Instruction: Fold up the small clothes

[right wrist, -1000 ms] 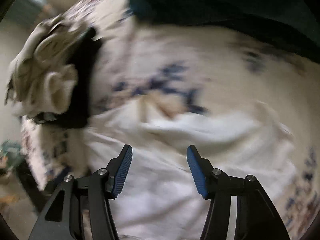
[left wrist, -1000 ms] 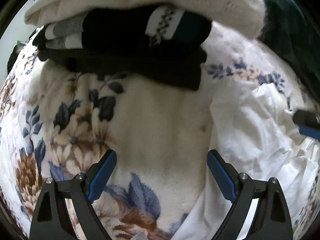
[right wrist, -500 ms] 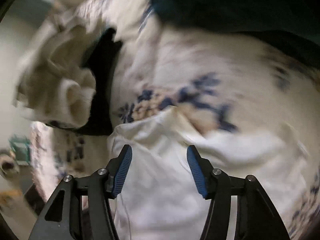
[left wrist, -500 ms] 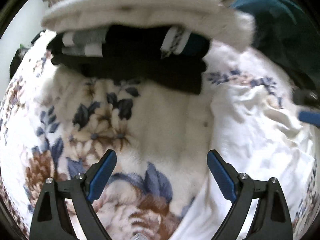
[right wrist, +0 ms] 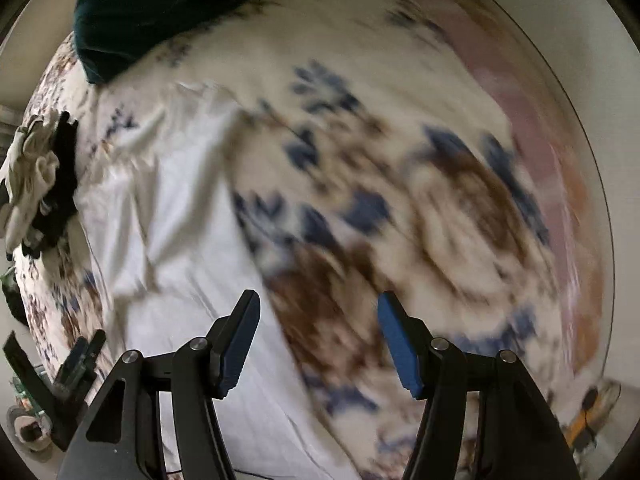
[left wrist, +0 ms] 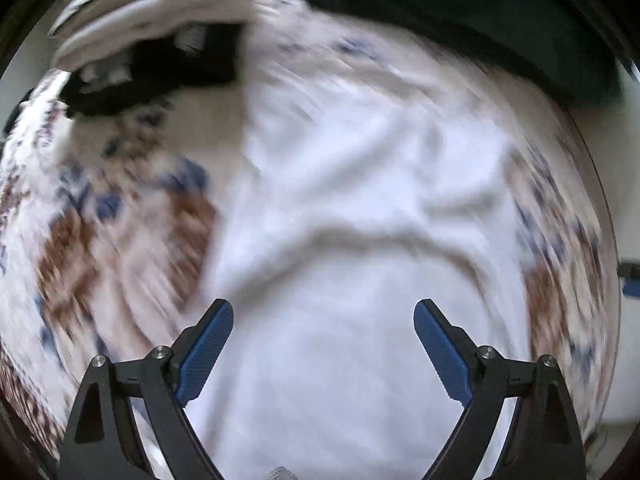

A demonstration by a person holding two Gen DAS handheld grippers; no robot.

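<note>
A crumpled white garment (left wrist: pixel 360 208) lies spread on the floral blanket (left wrist: pixel 120 220). My left gripper (left wrist: pixel 324 320) hangs above its middle, pointing down, open, with nothing between the fingers. In the right wrist view the same white garment (right wrist: pixel 168 240) lies to the left. My right gripper (right wrist: pixel 318 304) is open over the bare floral blanket (right wrist: pixel 440 200) just past the garment's right edge. Both views are blurred by motion.
A stack of folded cream and black clothes (left wrist: pixel 152 52) sits at the blanket's far left, and shows small as the stack (right wrist: pixel 40 184) in the right wrist view. A dark teal cloth (left wrist: pixel 480 20) lies at the far edge. Floor clutter (right wrist: pixel 28 420) shows beyond the bed's left side.
The left gripper swung from the blanket beside the folded stack to above the white garment. The right gripper swept off the garment onto the floral blanket. The stack now looks farther away.
</note>
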